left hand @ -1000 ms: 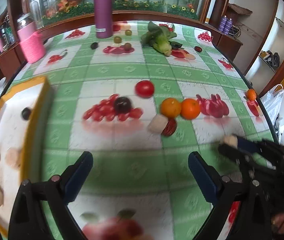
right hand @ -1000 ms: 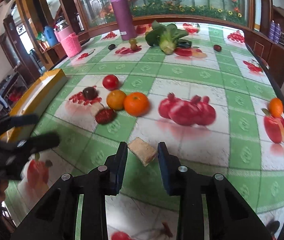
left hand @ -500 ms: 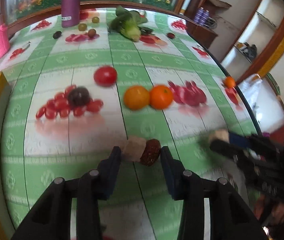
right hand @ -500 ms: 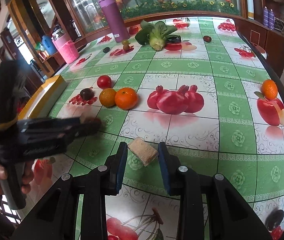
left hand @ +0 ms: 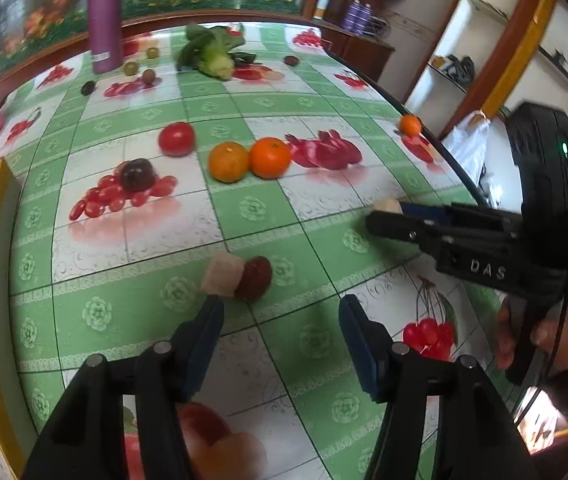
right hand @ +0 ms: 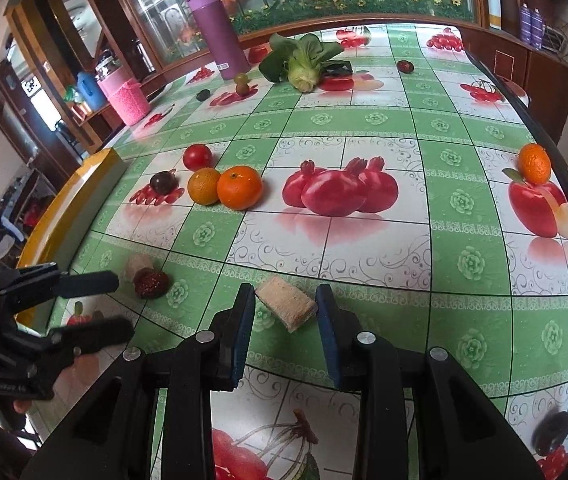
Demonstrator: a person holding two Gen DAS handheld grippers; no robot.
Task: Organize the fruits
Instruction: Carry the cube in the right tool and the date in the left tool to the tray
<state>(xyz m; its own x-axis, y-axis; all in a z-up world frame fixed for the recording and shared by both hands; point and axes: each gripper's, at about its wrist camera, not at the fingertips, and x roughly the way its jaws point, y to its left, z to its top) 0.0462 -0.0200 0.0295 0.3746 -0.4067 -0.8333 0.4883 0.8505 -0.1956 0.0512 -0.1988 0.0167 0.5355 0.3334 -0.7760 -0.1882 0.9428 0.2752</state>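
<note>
Left gripper [left hand: 280,316] fingers just opening, red date [left hand: 255,283] lying free ahead; right gripper [right hand: 286,312] fingers clamped on tan block [right hand: 287,307].

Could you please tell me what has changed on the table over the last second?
The left gripper swung from the yellow tray toward the beige cube and dark red fruit, closed around them, and has just reopened; both lie on the tablecloth. The right gripper kept holding its tan block. The oranges stayed put.
</note>
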